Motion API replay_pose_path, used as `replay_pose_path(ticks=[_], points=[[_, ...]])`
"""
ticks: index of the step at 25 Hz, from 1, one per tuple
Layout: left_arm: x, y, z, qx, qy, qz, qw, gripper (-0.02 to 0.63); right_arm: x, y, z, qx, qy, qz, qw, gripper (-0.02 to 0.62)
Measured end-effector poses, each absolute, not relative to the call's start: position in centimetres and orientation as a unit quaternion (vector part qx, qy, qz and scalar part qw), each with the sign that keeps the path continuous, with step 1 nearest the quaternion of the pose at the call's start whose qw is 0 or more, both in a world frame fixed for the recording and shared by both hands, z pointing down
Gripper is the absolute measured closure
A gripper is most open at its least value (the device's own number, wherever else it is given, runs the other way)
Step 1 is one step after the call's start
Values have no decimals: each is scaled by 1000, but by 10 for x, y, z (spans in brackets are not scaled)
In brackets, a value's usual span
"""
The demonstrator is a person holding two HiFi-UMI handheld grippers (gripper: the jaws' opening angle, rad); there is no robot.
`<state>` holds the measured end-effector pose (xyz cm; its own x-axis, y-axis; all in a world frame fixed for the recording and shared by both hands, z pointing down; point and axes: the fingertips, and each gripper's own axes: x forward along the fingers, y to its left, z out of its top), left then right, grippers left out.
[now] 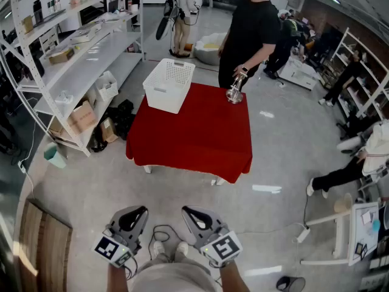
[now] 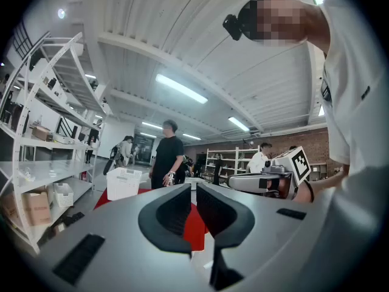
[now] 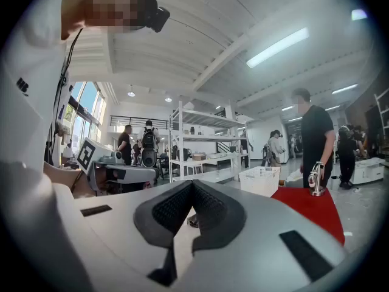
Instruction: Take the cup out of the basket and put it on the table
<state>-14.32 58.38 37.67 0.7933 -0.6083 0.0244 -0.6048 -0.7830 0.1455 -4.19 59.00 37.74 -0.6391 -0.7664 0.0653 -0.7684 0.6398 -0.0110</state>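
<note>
Honestly, not started yet: right claw (image 3: 193, 186) pressed together, left claw (image 2: 193, 192) barely apart, both empty, well short of red desk (image 1: 194, 140). Shiny cup (image 1: 234, 94) seemingly outside basket (image 1: 167, 90), far desk corner. Walk in, spread claw first.

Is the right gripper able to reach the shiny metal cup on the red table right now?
Probably not yet. The right gripper is held near the wearer's body, with grey floor before the red-clothed table. The shiny metal cup stands at its far edge, under the hand of a person in black.
</note>
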Motion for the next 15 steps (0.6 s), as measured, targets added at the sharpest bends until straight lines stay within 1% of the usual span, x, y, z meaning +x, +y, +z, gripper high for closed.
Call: replay_pose_path(ticks=[10, 15], points=[[-115, 592, 378, 938, -339, -9, 73, 571, -13, 593, 374, 410, -912, 10, 15, 588], [-109, 591, 380, 937, -340, -5, 75, 571, -7, 592, 365, 407, -913, 16, -17, 586]])
